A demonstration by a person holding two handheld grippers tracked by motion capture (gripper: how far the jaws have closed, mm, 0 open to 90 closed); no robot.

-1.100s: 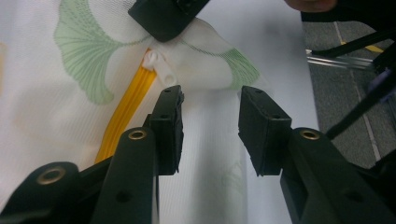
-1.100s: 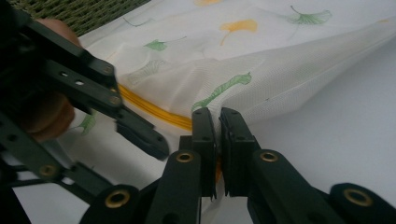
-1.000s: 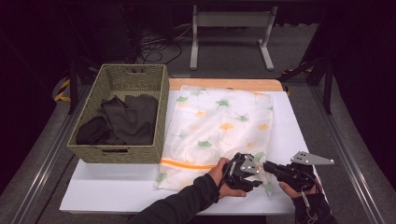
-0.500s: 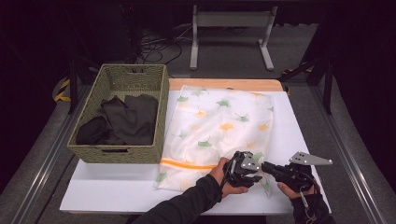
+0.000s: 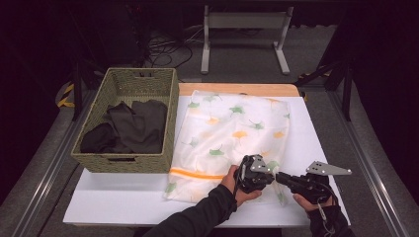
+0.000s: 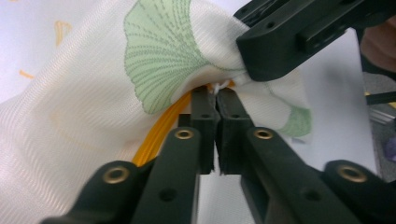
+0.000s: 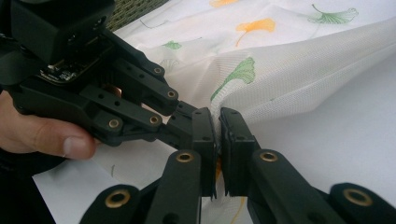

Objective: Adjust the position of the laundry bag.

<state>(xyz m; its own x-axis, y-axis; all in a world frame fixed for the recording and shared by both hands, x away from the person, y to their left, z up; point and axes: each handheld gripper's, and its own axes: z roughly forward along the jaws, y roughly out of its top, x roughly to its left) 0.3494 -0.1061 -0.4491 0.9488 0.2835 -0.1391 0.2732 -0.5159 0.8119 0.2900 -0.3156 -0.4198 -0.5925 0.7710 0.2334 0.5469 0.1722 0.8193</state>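
**Both tongs pinched on the near corner of the leaf-print cloth**

Your left tongs (image 6: 215,100) are closed tight on the hem of the cloth (image 5: 232,129), right where the orange stripe (image 6: 159,133) runs into the edge. In the left gripper view the two jaws sit pressed together with a sliver of white fabric caught between them, and a green ginkgo leaf print bulges just above the pinch.

Your right tongs (image 7: 217,121) are clamped on the same bunched bit of fabric, touching or nearly touching your left set. In the right gripper view the jaws stand almost together with the cloth's folded edge rising out of the gap, and your left hand (image 7: 39,130) and its gripper lie just to the side.

From the high view, your two grippers meet tip to tip at the cloth's near right corner, the left tongs (image 5: 269,176) and right tongs (image 5: 277,177) side by side. That corner is gathered and lifted slightly; the rest of the cloth lies spread flat across the middle of the white counter (image 5: 118,202), white with green and orange leaves.

To the left of the cloth, just beside its edge, a woven basket (image 5: 123,163) stands on the counter holding dark garments (image 5: 126,126).
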